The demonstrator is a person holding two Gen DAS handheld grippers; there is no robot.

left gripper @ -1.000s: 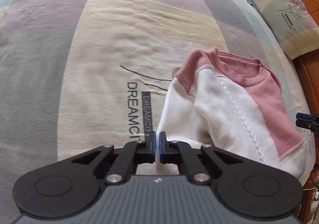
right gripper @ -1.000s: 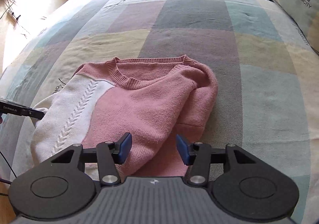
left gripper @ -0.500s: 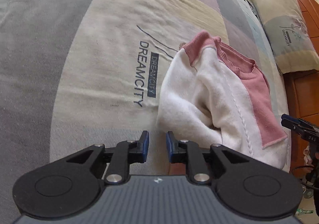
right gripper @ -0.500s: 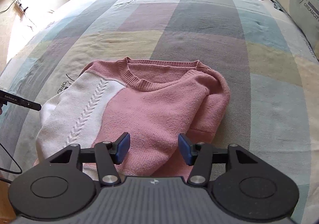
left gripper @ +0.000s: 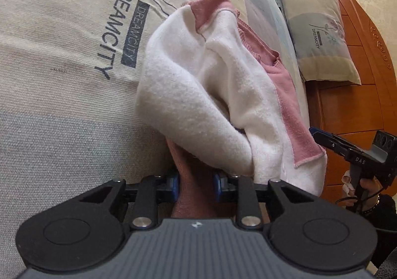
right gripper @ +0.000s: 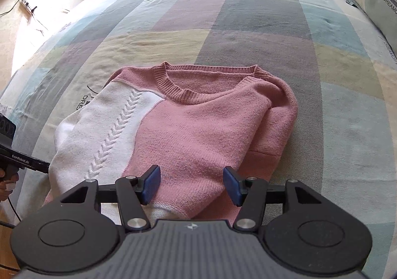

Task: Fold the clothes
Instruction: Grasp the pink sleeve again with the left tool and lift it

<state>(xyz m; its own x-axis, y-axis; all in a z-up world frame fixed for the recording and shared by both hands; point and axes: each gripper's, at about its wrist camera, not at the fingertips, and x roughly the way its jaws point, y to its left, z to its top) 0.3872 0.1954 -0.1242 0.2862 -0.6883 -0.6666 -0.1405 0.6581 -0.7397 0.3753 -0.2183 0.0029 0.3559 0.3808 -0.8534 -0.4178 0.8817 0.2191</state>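
The left hand-held gripper (left gripper: 196, 186) has come down low to the near hem of the pink-and-white sweater (right gripper: 173, 130), and its jaws have just been opening from fully clenched. A fold of pink knit now sits between the blue pads (left gripper: 175, 186), which stand apart beside it; whether they press on it I cannot tell, so I read this as lining up a grasp, not a hold. The right hand-held gripper (right gripper: 191, 186) has barely shifted and has also been spreading a little; it hangs released over the sweater's bottom edge with nothing pinched.

The sweater lies on the bedspread (right gripper: 248, 18), already folded in at the sides, neckline toward 12 o'clock in the right wrist view, hem at 6 o'clock beneath both tools. That suggests the next step is taking the hem at two points and carrying it up toward the collar.

Open bedspread stretches wide from 10 to 2 o'clock beyond the collar, so there is room for the fold. The tight side is near: the bed's edge runs just behind the hem. In the left wrist view a pillow (left gripper: 320, 28) and the wooden bed frame (left gripper: 357, 105) lie at 1 to 3 o'clock, well apart from the garment.
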